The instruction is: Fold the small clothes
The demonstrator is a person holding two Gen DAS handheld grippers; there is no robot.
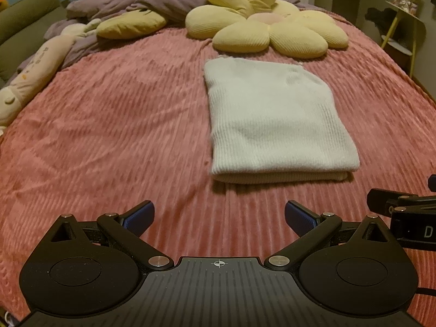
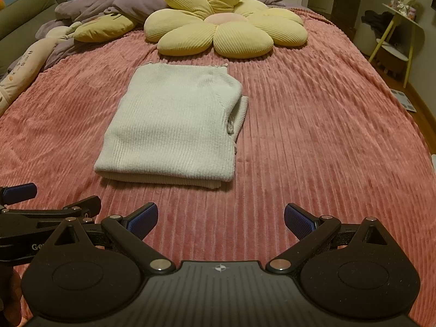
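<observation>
Both tongs stand spread wide and hold nothing: the left tongs point(image 1: 219, 218) hover over bare bedspread at the near edge of the bed, and the right tongs point(image 2: 220, 219) hover just beside them, each showing blue ribbed pads point(image 2: 143, 219) on black arms. From the left wrist view, part of the right tool shows at the right margin with a white letter "D" on its body; from the right wrist view, the left tool shows at the left margin with lettering that begins "G", the rest hidden.

A folded white ribbed knit garment point(image 2: 174, 125) lies flat on the pink ribbed plush bedspread point(image 2: 313, 141), ahead of both tongs and apart from them. Its long axis runs away from the cameras toward the head of the bed, with the thick folded edge nearest the tongs. A ribbed layer underneath sticks out along its right side.

Just beyond the garment's far end rests a large yellow flower-shaped cushion with a pink centre point(image 2: 226, 24). To its left sit a smaller yellow pillow point(image 2: 105, 27), a crumpled purple duvet point(image 1: 141, 2) and a long cream plush toy point(image 1: 35, 73) with small markings too blurred to read. Right of the bed stands a yellow-legged side table point(image 2: 403, 24).
</observation>
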